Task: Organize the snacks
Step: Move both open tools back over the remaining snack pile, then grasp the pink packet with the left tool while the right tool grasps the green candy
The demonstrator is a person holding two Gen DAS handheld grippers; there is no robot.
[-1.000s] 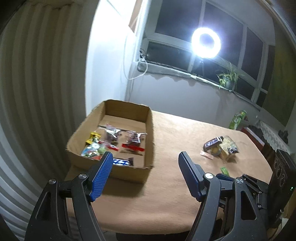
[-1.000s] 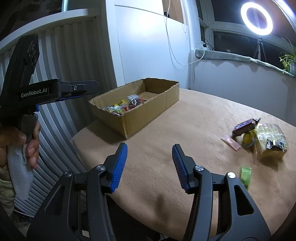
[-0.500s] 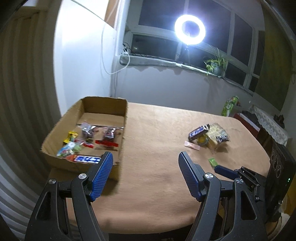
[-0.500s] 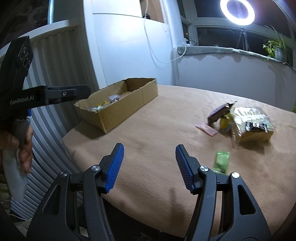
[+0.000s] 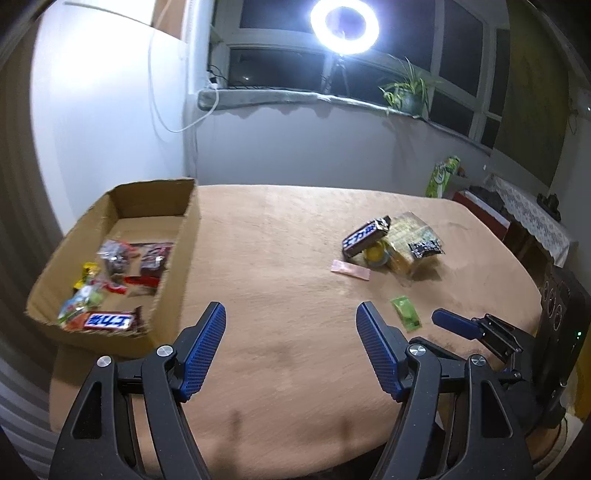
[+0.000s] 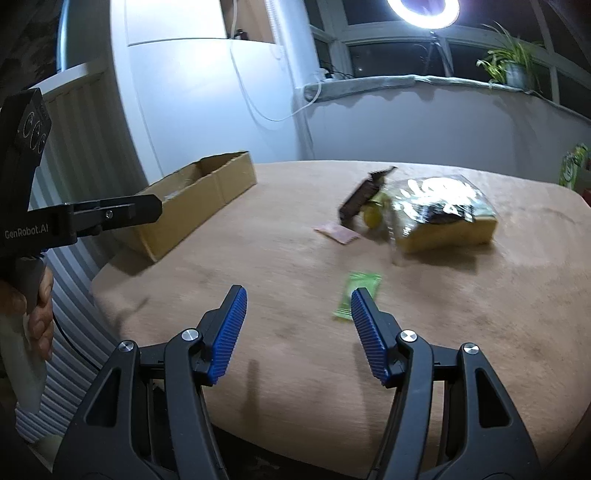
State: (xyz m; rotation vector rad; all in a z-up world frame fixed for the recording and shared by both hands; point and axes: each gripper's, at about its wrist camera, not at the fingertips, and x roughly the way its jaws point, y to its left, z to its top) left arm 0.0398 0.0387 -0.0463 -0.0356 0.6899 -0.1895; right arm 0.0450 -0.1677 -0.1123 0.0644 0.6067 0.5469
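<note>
A cardboard box (image 5: 186, 236) at the table's left holds several wrapped snacks, among them a blue chocolate bar (image 5: 109, 320). It shows at the left in the right wrist view (image 6: 207, 201). Loose snacks lie at the right: a dark chocolate bar (image 5: 365, 236), a yellow packet (image 5: 410, 240), a pink wrapper (image 5: 350, 270) and a small green packet (image 5: 406, 313). My left gripper (image 5: 291, 325) is open and empty above the table's near middle. My right gripper (image 6: 297, 314) is open and empty, its right fingertip just in front of the green packet (image 6: 358, 293).
The table (image 5: 280, 229) has a tan cloth. A ring light (image 5: 345, 26) and a potted plant (image 5: 406, 92) stand at the window behind. A dark cabinet (image 5: 557, 332) is at the right edge. The left gripper's body (image 6: 74, 221) shows at left in the right wrist view.
Both grippers have swung right, away from the box and toward the loose snacks. The green packet is now close to the right gripper's right finger. Both stay open.
</note>
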